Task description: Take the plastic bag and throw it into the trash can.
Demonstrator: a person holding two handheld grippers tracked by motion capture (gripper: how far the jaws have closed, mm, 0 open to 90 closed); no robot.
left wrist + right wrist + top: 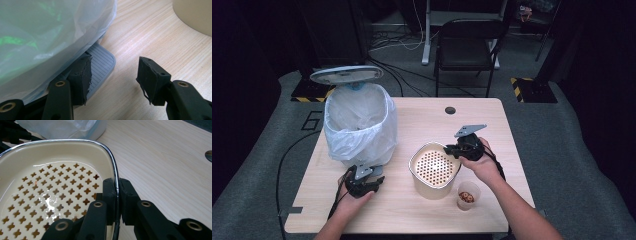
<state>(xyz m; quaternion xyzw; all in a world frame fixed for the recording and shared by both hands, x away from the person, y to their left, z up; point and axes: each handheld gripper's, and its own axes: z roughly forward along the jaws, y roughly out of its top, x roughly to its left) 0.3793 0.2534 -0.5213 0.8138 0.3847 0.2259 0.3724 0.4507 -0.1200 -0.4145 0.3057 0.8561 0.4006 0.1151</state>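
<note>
A cream pot [434, 170] with a perforated insert [50, 192] stands in the middle of the table. My right gripper [117, 185] is shut on its chrome rim [110, 157], one jaw inside and one outside; from above the right gripper [458, 150] sits at the pot's right side. A white pedal bin [359, 122] lined with a plastic bag [50, 37] stands at the left, its lid [347, 74] raised. My left gripper [113, 66] is open at the bin's foot, with one fingertip [83, 67] over the grey pedal [102, 63] and nothing between the jaws.
A small clear cup [468, 195] with brown bits stands by the pot's front right, close under my right forearm. The pot's wall [195, 15] is to the right of the left gripper [364, 182]. A round hole [450, 110] marks the table's far edge; a chair [467, 40] stands behind.
</note>
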